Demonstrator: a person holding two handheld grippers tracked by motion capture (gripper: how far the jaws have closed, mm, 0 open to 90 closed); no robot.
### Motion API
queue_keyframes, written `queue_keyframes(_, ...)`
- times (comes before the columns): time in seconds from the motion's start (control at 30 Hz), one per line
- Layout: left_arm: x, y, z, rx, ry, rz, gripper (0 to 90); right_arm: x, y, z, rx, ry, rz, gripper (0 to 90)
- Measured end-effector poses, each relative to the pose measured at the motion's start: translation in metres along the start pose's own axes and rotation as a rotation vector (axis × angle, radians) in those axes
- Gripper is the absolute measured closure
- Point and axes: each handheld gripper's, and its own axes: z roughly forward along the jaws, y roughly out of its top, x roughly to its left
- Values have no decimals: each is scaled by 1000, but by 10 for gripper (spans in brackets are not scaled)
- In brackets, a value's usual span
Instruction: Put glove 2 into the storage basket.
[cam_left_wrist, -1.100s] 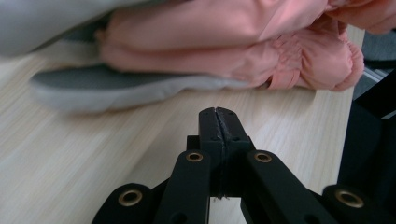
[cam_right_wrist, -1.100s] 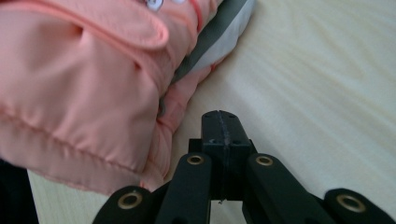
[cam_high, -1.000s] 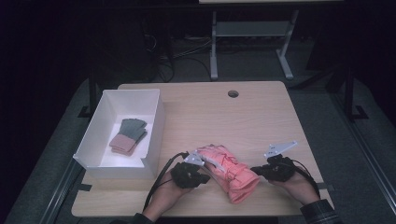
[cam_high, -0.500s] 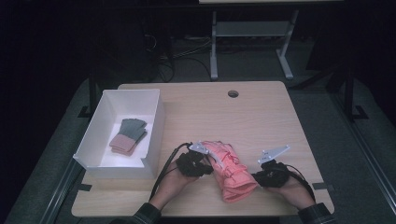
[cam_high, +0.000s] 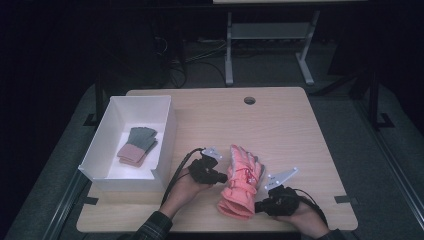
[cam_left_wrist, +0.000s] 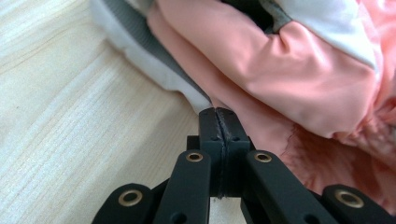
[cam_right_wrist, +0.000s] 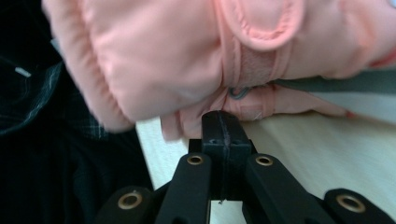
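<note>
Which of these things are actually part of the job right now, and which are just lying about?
In the job:
pink gloves
left claw, shut, at one side of the pink gloves
right claw, shut, at the cuff end

Lying about:
white box
smaller green and pink gloves inside it
table

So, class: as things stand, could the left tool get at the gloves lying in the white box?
Probably yes: the left tool sits beside the open-topped box, nothing covering the gloves.
</note>
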Motion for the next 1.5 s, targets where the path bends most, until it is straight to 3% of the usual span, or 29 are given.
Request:
queue_keyframes(0.1, 0, 0, 0, 7, -2, 6, 896, 6, 2, 6, 12, 12, -22, 900)
queue_keyframes(0.17, 0, -1, -2, 5, 1, 6, 896, 6, 3, 5, 17, -5, -43, 900)
queue_keyframes(0.27, 2, -2, -9, -11, 9, -2, 896, 1, 2, -12, -34, -63, -12, 900)
queue_keyframes(0.4, 4, -3, -20, -22, 22, -7, 895, -8, 3, -36, -152, -124, 23, 900)
queue_keyframes(0.57, 2, -7, -26, -24, 37, -13, 894, -16, 19, -48, -230, -166, 1, 900)
queue_keyframes(0.67, 2, -9, -28, -19, 42, -13, 895, -19, 30, -47, -248, -174, -12, 900)
queue_keyframes(0.9, 2, -9, -32, -24, 47, -13, 888, -29, 35, -23, -184, -197, -1, 900)
queue_keyframes(1.1, 1, -7, -37, -34, 51, -14, 806, -33, 32, -7, -120, -218, 10, 900)
queue_keyframes(1.17, 1, -5, -40, -42, 55, -20, 732, -33, 33, -2, -94, -229, 11, 900)
queue_keyframes(1.3, -3, 6, -48, -77, 22, -27, 545, -32, 33, 6, -80, -244, -13, 900)
queue_keyframes(1.5, -15, 29, -45, -97, 15, -14, 332, -30, 34, 8, -69, -260, -7, 900)
